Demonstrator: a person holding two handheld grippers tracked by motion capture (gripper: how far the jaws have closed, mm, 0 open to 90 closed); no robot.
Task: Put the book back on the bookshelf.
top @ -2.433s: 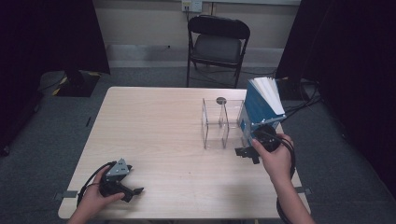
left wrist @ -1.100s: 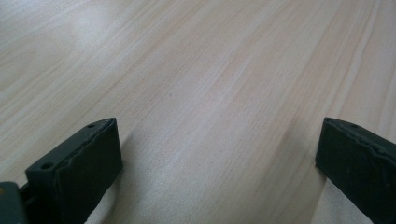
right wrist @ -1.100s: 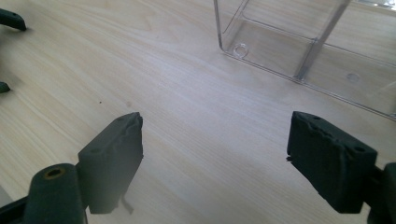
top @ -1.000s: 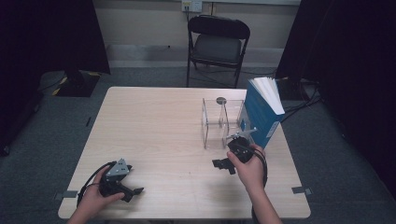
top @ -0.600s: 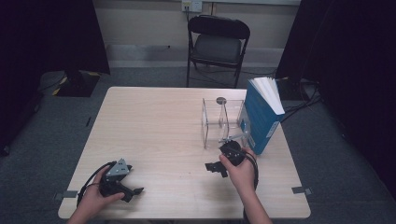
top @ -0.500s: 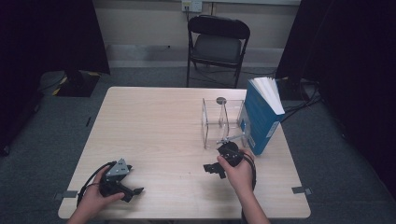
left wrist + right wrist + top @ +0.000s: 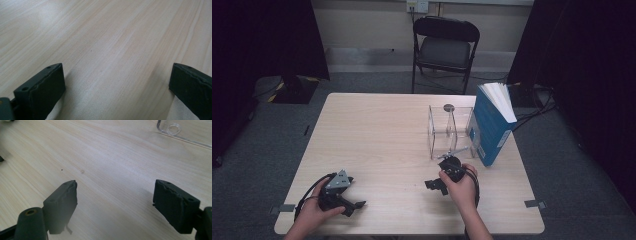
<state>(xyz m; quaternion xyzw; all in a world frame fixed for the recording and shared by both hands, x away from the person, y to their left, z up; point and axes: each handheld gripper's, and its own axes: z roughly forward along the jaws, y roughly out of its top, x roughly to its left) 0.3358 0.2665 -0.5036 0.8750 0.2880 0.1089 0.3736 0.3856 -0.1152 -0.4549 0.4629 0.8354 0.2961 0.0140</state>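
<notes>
Clear stand [image 7: 451,131], book [image 7: 492,125] right-rear; rest free

Print on the blue book [image 7: 490,131] is illegible.

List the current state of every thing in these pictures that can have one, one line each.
Blue hardcover book: standing upright on the table, pages up, leaning against the rack.
Clear acrylic book rack: upright on the light wooden table, its slots empty.
Right gripper: jaws open, nothing between them, low over the table.
Left gripper: jaws open, nothing between them.
Black folding chair: unfolded, unoccupied, behind the table.
</notes>
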